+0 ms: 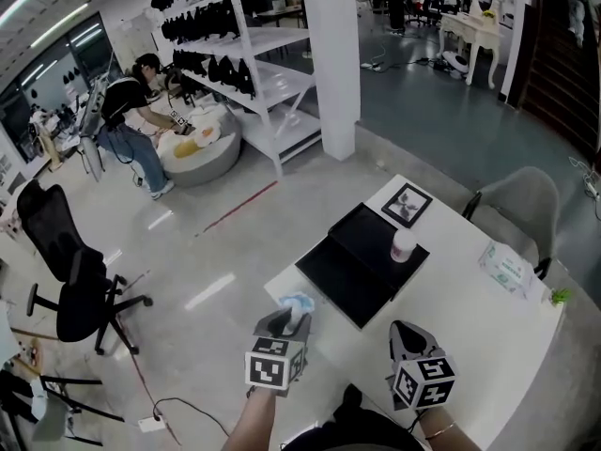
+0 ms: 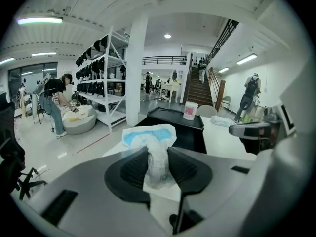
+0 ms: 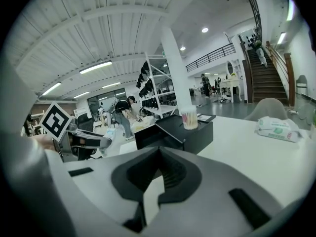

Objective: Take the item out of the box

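Item point(image 2: 148, 135) lower half hidden betw. left gripper point(image 2: 157, 157) jaws; print on packet point(image 3: 276, 128) fwd-right of right gripper point(image 3: 159, 154) too small to read.

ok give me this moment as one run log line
left gripper: shut on white-and-blue packet, outside black box | right gripper: shut, empty | swab tub: standing on black box

Container point(image 1: 402, 245) atop box point(image 1: 346, 278) on table point(image 1: 488, 341)

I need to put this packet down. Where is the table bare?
Bare table lies between the black box, the wipes pack and the right gripper. The far corner, around the box, cup and picture frame, is crowded.
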{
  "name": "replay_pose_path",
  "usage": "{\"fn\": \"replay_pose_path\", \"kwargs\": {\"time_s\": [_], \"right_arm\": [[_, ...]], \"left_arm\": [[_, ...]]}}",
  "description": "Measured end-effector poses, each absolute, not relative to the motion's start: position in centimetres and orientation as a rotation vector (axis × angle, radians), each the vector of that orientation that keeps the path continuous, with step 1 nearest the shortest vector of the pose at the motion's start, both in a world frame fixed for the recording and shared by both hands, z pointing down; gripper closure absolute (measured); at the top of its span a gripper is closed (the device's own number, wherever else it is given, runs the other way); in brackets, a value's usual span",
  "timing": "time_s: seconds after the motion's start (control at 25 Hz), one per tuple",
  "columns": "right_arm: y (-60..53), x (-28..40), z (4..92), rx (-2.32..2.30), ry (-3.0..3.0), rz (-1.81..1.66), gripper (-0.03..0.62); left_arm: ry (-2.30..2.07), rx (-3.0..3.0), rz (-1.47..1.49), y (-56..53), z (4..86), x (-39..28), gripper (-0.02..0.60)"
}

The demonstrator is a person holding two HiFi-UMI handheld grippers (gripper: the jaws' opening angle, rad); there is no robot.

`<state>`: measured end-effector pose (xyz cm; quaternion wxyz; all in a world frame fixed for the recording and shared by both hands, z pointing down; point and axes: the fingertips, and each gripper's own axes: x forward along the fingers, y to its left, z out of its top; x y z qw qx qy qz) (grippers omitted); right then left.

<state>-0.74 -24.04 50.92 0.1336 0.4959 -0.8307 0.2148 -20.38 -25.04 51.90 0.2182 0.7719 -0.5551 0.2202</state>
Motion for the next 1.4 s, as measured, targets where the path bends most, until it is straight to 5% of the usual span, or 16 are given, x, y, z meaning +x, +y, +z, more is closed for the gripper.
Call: {"fn": "replay_pose_path", "kwargs": {"time_s": [1.4], "right_arm": [[-20.7, -4.5, 50.0, 1.282, -2.474, 0.559, 0.594]], "left_arm": [[-1.635, 2.002, 0.435, -18.6, 52.6, -24.1, 0.459]]}}
